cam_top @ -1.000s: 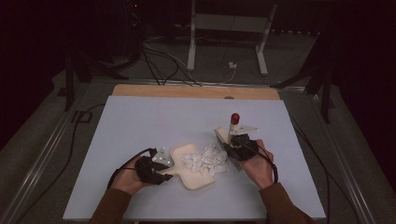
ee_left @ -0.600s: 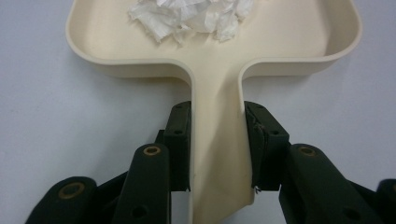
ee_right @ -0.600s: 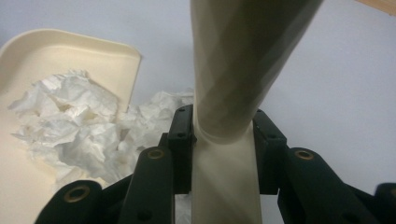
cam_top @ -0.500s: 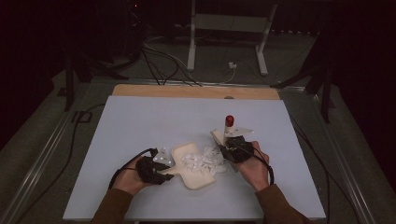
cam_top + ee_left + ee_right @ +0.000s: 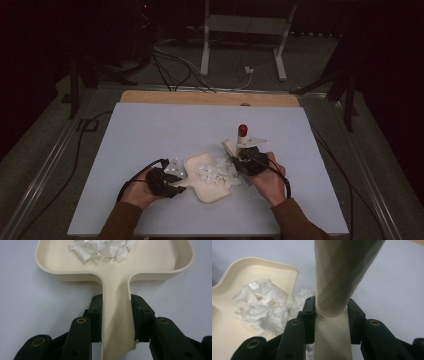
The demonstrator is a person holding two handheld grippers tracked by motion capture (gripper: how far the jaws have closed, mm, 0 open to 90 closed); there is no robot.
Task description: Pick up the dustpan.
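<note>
My left gripper (image 5: 116, 317) is clamped on the handle of the dustpan (image 5: 207, 176), which lies flat on the table (image 5: 150, 130) near me. My right gripper (image 5: 331, 320) is closed round the cream handle of the brush (image 5: 239, 144), red tip up. Crumpled paper (image 5: 216, 169) sits partly in the pan, partly spilling over its right edge. To sweep well I'd keep the pan pressed flat and draw the brush leftward, low. Since a second ago, brush and right hand have moved nearer and left, toward the pan.
</note>
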